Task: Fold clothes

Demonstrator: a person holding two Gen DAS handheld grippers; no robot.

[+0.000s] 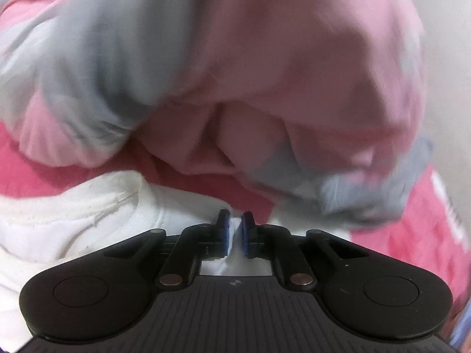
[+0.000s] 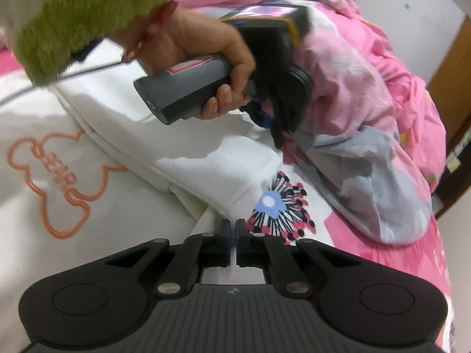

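Your left tongs [image 1: 234, 229] pinch a fold of the white garment [image 1: 97, 206]; your right tongs [image 2: 233, 235] are closed on its hem, beside the pink quilt [image 2: 368, 111].

Black grippers, blue-padded fingers [image 1: 225, 229] (fuzzy green sleeve [image 2: 85, 20]).

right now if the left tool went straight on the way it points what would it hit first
The left tool, already shut on a fold of the white garment, points at the bunched pink and grey quilt just beyond. It would likely push into that quilt first, though the blur leaves the depth unclear.
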